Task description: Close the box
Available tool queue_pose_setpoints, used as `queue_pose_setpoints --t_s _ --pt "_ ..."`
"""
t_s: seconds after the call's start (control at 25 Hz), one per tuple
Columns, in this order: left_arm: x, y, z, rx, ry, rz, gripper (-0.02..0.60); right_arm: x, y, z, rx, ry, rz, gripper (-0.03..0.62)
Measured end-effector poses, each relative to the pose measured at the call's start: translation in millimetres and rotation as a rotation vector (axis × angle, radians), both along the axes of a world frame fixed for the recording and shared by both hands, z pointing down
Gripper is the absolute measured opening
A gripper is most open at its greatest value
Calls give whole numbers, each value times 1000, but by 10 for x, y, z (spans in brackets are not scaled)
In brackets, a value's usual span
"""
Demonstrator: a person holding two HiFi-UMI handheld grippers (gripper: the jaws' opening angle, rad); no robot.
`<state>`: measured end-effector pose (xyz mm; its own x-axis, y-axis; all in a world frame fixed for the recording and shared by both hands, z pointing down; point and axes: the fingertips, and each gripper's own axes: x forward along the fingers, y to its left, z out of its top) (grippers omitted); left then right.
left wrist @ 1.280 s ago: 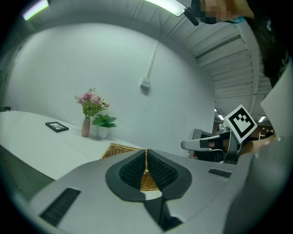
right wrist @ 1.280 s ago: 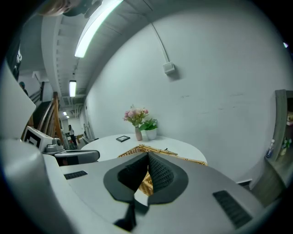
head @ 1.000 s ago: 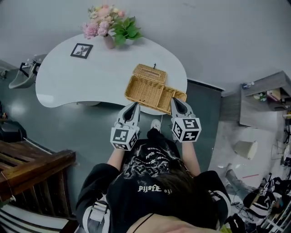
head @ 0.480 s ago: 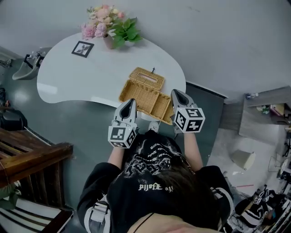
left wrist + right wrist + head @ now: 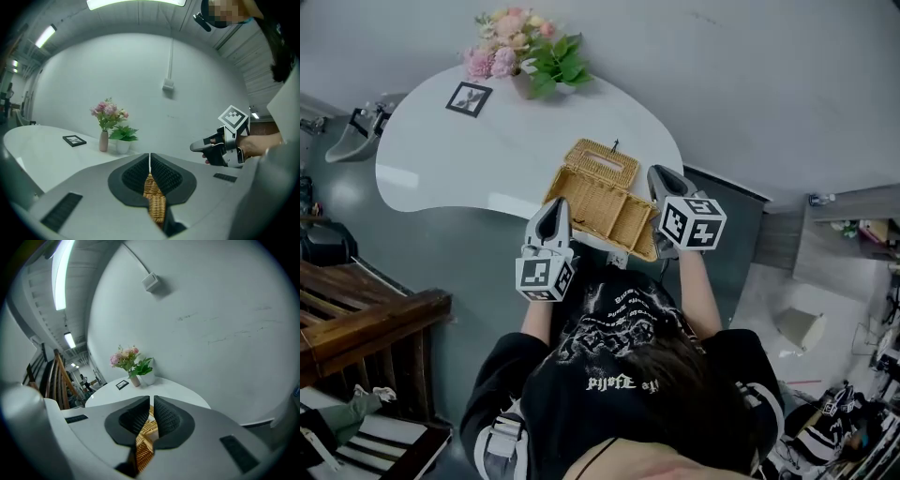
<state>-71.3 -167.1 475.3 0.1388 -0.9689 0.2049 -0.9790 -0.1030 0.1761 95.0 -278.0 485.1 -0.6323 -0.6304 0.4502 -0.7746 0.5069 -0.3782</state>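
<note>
An open wicker box (image 5: 600, 211) lies at the near edge of the white table (image 5: 469, 159), its lid (image 5: 602, 159) flapped back on the far side. My left gripper (image 5: 553, 208) hovers at the box's left end with its jaws shut and empty; wicker (image 5: 154, 201) shows below its tips (image 5: 149, 157). My right gripper (image 5: 658, 176) is at the box's right end. Its jaws (image 5: 152, 401) are opening, a narrow slit between them, with wicker (image 5: 143, 446) showing behind and nothing pressed. The right gripper (image 5: 196, 147) also shows in the left gripper view.
A vase of pink flowers (image 5: 520, 56) and a potted green plant (image 5: 562, 61) stand at the table's far edge, a small picture frame (image 5: 469, 98) to their left. A wooden railing (image 5: 356, 328) runs at the lower left. The person stands against the table's near edge.
Both grippers have moved forward and now flank the box's two ends; before, they hung in front of its near side. The left one has also shifted left.
</note>
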Motion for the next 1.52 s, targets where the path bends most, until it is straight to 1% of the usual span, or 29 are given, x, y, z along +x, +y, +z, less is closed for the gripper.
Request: queue_pose_setpoints --t_s 0.12,0.28,0.36,0.48,0.56,0.68,0.92,1.08,1.28,1.52 --pt "-115 -69 14 -3 -13 1 29 -90 -157 67 -57 -19 2 57" --pt "-289 -209 -10 -4 -22 13 29 -266 -364 164 -116 11 -11 95" --pt "-368 -282 -29 -1 -26 25 29 -372 -460 210 -147 6 -16 103" --pt "-484 -382 -36 1 -27 46 29 -509 -582 273 -203 9 -21 133" --pt "-568 -436 -23 -2 -15 55 29 -602 -641 323 -240 12 -28 135" --pt "-668 -517 -4 -4 25 69 29 -707 -740 445 -296 14 -29 135" --pt "-769 -656 18 -7 42 115 29 -805 -941 741 -423 61 -4 135" --pt "-872 -744 59 -18 74 128 29 -928 -1013 946 -529 71 -13 144" --pt "-1018 -815 92 -27 75 136 29 -992 -1097 1154 -584 163 -11 147" --pt "-1199 -857 200 -49 77 125 29 -1058 -1180 1388 -658 244 -27 156"
